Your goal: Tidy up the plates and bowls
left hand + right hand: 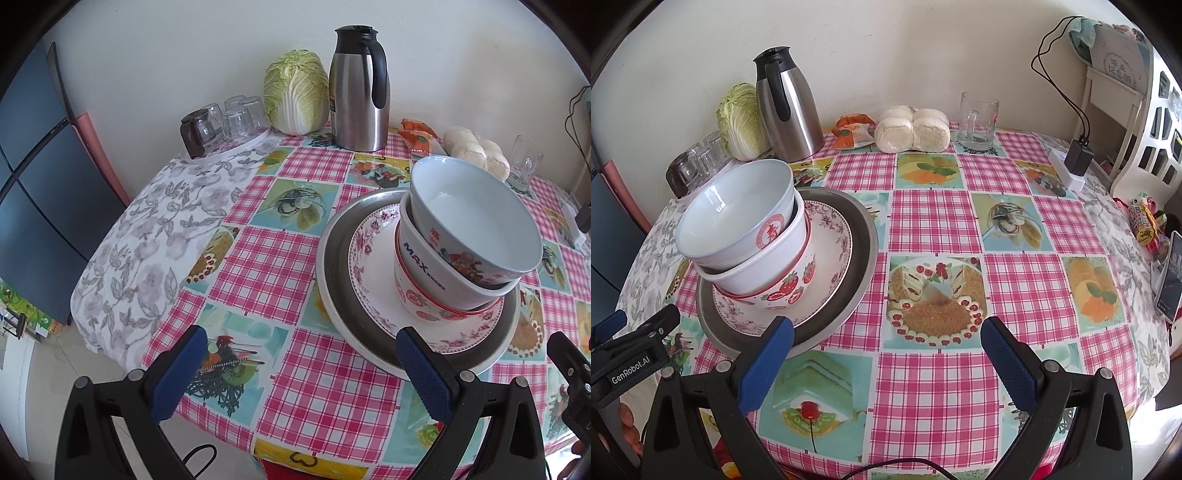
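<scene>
Near the counter's front edge I hold my left hand-held gripper (301, 365) and right hand-held gripper (886, 356), both spread wide and pinching nothing. Three nested bowls (746, 236), leaning, sit on a floral plate (831, 266) inside a metal dish (864, 243), left of the counter's middle; a steel jug (785, 107) stands at the back edge

Both the left gripper (301, 352) and right gripper (886, 343) hovered side by side, jaws spread wide, holding nothing.
</scene>
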`<state>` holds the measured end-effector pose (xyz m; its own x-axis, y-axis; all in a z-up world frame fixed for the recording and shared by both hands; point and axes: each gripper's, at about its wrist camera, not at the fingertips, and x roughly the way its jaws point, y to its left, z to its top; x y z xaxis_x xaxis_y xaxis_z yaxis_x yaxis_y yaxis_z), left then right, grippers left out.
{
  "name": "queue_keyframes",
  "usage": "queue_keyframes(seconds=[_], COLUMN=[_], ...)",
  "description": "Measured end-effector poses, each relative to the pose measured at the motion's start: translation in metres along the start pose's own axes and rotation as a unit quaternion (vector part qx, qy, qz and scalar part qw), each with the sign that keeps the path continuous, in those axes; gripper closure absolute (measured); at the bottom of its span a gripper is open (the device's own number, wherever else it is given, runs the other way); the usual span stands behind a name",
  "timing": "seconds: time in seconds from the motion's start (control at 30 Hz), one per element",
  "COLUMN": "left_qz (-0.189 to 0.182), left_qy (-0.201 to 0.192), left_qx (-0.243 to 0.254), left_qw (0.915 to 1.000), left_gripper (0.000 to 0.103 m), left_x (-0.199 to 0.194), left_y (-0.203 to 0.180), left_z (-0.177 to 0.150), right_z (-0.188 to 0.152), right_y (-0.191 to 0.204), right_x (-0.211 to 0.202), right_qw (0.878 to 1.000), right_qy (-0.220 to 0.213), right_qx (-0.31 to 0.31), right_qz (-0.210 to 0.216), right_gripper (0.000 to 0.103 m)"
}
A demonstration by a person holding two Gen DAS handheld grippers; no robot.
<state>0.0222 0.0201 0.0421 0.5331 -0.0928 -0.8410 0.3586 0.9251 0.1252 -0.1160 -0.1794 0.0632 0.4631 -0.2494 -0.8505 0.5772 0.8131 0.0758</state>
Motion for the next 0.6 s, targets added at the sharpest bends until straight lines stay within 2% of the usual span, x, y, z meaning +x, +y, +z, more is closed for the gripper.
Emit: queue_keyframes(seconds=[0.6], left_qz=[-0.003], left_qy=[0.004], left_qx=[0.005], left_qw=[1.0000], left_gripper=[0.000], left_x=[0.0024], left_y=[-0.0004], left_z=[-0.0001], right_z=[-0.0001], right_y=[0.0000], right_x=[0.0052], right_qw=[1.000], right_qy=[0.009], right_qx=[-0.005], right_qz=[-0.002], right_gripper=[0.002])
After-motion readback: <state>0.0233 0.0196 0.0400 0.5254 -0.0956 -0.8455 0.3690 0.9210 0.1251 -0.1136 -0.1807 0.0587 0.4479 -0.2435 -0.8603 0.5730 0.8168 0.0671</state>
